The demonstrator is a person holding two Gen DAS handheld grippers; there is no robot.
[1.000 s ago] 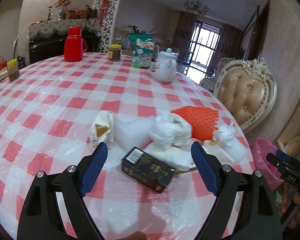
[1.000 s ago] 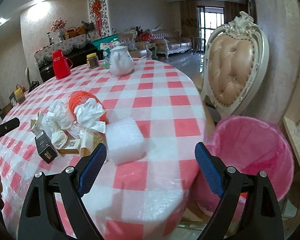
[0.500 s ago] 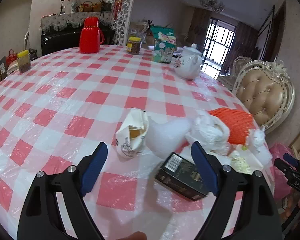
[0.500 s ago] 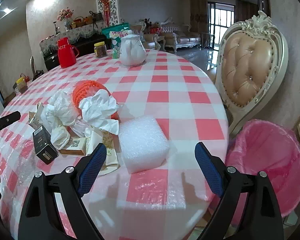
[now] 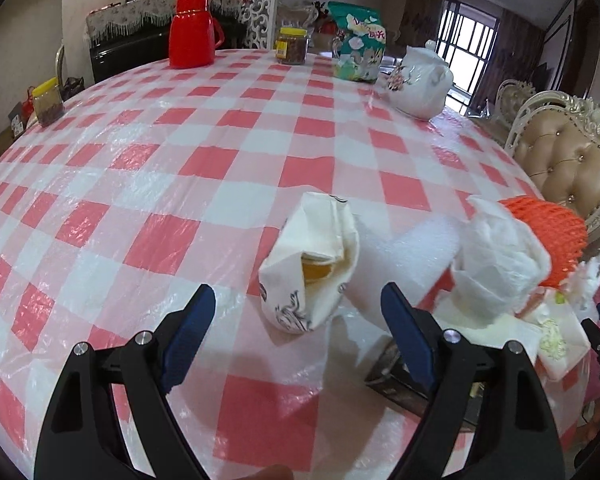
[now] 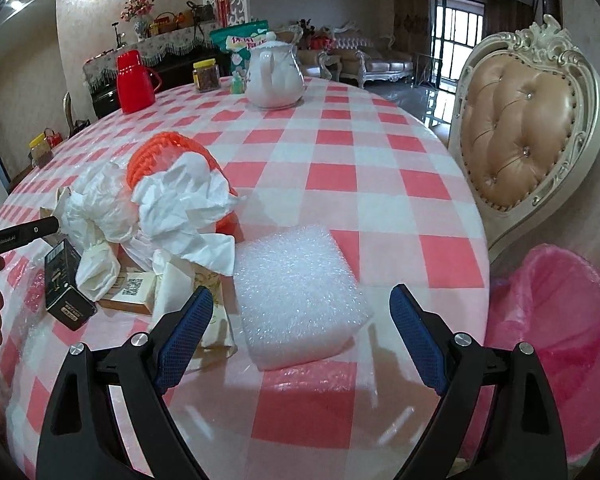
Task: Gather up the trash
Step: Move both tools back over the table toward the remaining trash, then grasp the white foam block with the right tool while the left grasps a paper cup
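A heap of trash lies on the checked table. In the left wrist view a crumpled white paper bag (image 5: 312, 264) sits just beyond my open left gripper (image 5: 296, 300), in line with the gap between its fingers. Right of it are a white foam piece (image 5: 408, 248), tissue (image 5: 496, 256), an orange foam net (image 5: 548, 232) and a black box (image 5: 392, 372) half hidden by my right finger. In the right wrist view my open right gripper (image 6: 302, 300) hovers over a bubble-wrap block (image 6: 296, 264), with nothing held. Tissue (image 6: 180, 200) and the black box (image 6: 64, 284) lie to the left.
A pink-lined bin (image 6: 560, 328) stands below the table edge at right, beside a padded chair (image 6: 516, 128). At the table's far side are a red flask (image 5: 192, 32), a jar (image 5: 292, 46), a snack bag (image 5: 360, 44) and a white teapot (image 6: 276, 76).
Both grippers have come down closer to the table. The left one swung left from the black box to face the paper bag. The right one closed in on the bubble-wrap block.
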